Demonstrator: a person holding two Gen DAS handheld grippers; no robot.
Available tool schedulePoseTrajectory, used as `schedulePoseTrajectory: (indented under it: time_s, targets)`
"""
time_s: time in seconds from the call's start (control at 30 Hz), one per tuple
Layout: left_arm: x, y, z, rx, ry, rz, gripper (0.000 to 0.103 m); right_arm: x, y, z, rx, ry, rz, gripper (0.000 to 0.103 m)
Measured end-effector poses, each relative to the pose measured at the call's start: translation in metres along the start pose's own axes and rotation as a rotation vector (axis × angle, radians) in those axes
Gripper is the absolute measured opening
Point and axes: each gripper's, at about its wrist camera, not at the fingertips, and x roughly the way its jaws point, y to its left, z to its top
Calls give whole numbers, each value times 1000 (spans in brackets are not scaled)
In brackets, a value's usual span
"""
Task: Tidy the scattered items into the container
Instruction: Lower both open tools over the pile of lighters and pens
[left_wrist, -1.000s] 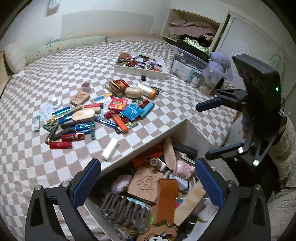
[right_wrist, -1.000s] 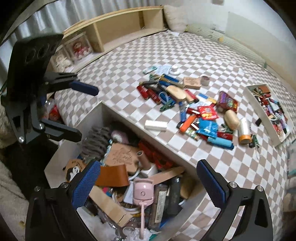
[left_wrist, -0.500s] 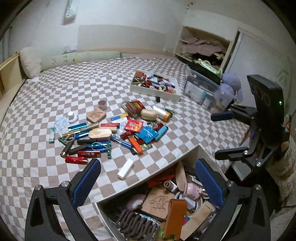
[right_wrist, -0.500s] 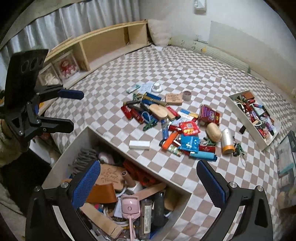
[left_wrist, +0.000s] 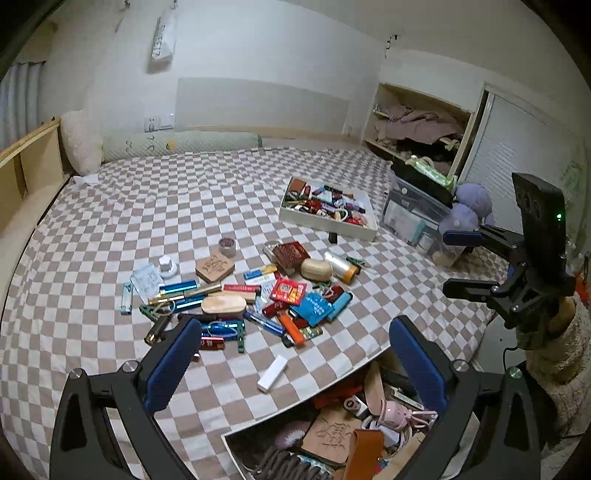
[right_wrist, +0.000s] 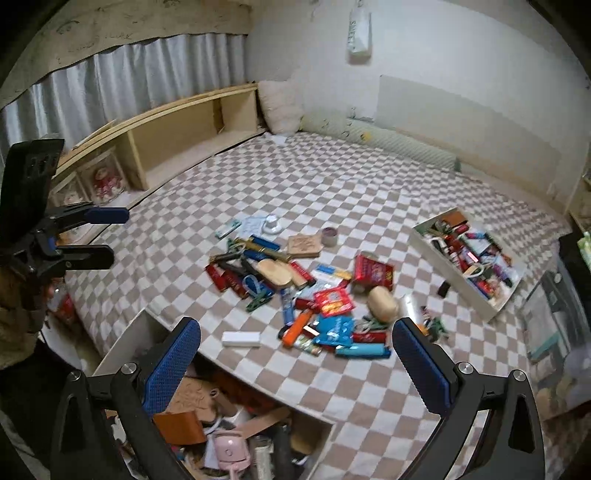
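Two grippers (both empty) (left_wrist: 295, 354) (right_wrist: 297, 354), one tray (left_wrist: 325, 225).

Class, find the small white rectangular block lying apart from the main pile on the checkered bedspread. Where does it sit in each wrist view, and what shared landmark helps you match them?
Left wrist view: white block lies lower centre, between the blue finger pads, nearest the pile's front edge.
Right wrist view: white block lies lower left of centre, beside the left finger pad.
Shared landmark: orange lighter at the pile's near edge.

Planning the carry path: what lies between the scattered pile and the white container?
Bare checkered bedspread, except one small black item beside the white container; the pile sits apart. Left wrist view.
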Motion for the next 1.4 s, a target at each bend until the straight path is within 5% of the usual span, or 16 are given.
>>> schedulePoseTrajectory:
  time_s: [0.27,0.43,0.57,0.8,1.0,1.4]
  targets:
    - [-4,29,18,-30,-48,67,102,-15,-29,14,38,-125,-80,103]
    - [4,59,22,-51,-72,99,102,-43,-45,22,97,-335,-227,103]
    - [16,79,22,-75,-58,131,102,-51,-58,22,165,-415,-345,103]
    - [44,99,22,7,-49,256,102,-22,-107,24,304,-371,-275,103]
    - [77,127,22,22,17,327,102,17,-127,17,318,-338,-299,103]
    - [164,177,-30,-28,274,315,102,110,-152,-17,347,-71,-267,103]
